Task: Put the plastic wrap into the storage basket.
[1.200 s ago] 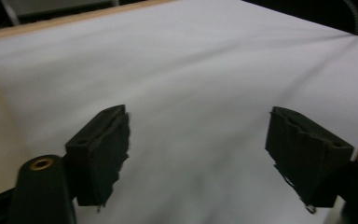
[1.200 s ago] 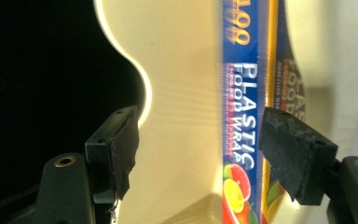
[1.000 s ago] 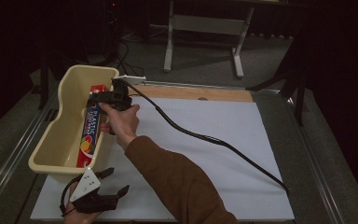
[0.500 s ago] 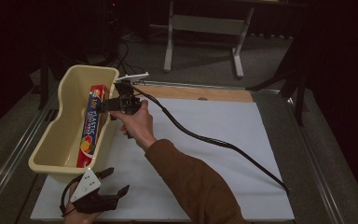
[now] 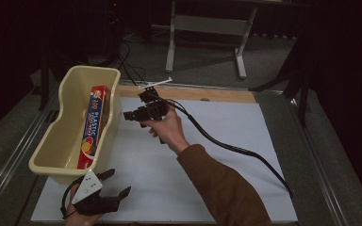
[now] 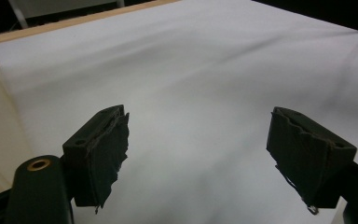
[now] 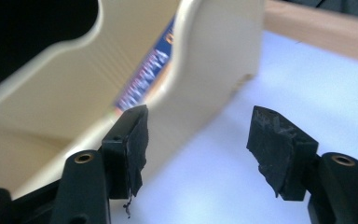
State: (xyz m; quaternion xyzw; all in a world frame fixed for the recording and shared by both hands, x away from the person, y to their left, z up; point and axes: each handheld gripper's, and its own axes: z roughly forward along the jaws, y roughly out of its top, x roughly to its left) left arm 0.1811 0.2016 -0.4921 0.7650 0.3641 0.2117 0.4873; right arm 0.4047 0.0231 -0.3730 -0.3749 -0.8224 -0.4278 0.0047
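- The right gripper (image 5: 131, 114) is held above the table by the right hand (image 5: 166, 129), pointing left in the high view.
- Its jaws stand apart with nothing between them.
- The right forearm, in a brown sleeve (image 5: 221, 186), reaches up from the bottom edge.
- The left gripper (image 5: 118, 182) sits low at the bottom left, jaws wide, nothing held.

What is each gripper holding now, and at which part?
Nothing is held. The right gripper is open beside the tub, where the box lies. The left gripper is open over the white sheet.
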